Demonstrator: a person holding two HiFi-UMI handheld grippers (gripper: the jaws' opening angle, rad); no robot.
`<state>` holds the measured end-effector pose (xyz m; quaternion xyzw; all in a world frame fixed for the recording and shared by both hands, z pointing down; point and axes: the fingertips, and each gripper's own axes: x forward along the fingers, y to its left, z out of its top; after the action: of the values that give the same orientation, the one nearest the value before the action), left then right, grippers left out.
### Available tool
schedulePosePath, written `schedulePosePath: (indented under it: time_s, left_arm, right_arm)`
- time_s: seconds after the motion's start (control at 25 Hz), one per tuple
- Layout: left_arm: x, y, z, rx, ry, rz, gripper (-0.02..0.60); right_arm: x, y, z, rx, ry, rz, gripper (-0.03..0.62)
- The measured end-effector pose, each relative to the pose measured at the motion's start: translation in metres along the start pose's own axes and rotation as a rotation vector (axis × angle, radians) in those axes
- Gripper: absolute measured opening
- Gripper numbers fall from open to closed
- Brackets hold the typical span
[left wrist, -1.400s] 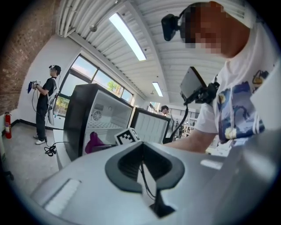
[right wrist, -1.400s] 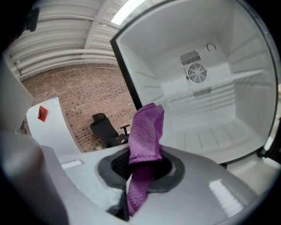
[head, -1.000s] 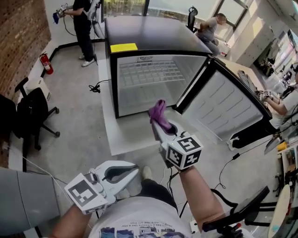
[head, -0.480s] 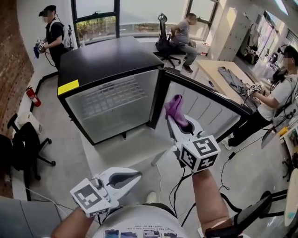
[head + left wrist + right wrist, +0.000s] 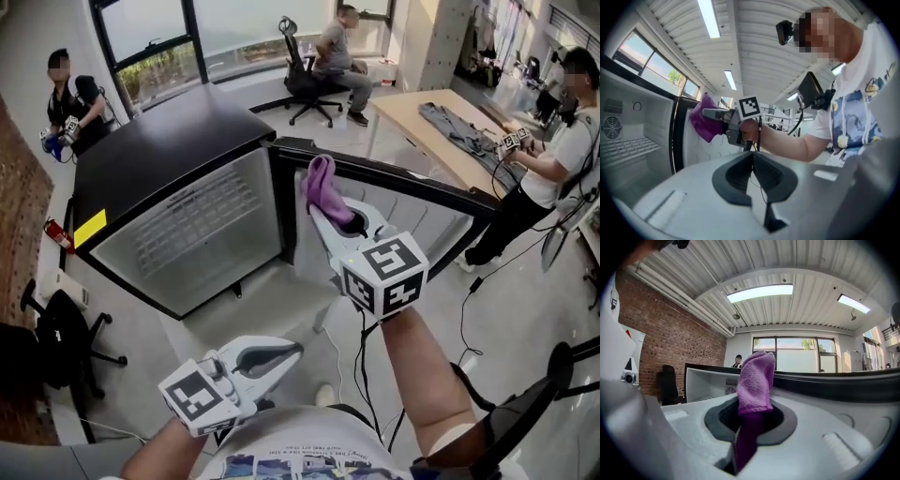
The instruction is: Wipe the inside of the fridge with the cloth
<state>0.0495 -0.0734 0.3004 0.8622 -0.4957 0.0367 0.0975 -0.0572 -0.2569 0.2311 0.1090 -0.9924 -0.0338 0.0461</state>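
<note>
Holding the purple cloth upright, the right tool is clamped on its lower end, leaving the tuft free to wipe. It's in front of the open fridge, apparently not yet inside. The left tool hangs low, jaws together, empty.

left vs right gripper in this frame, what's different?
The right gripper is shut on the purple cloth; the left gripper is shut on nothing. The right gripper is held up before the open fridge door; the left gripper sits low, near the person's torso. Both are white and of the same build.
</note>
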Motion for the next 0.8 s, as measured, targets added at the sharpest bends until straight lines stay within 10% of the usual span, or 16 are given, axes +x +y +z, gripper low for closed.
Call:
schedulePosePath:
  time_s: [0.8]
  left_arm:
    - [0.01, 0.011, 0.006, 0.09, 0.051, -0.373, 0.005]
  right_arm:
    - [-0.029, -0.06, -0.015, 0.007, 0.099, -0.331, 0.052]
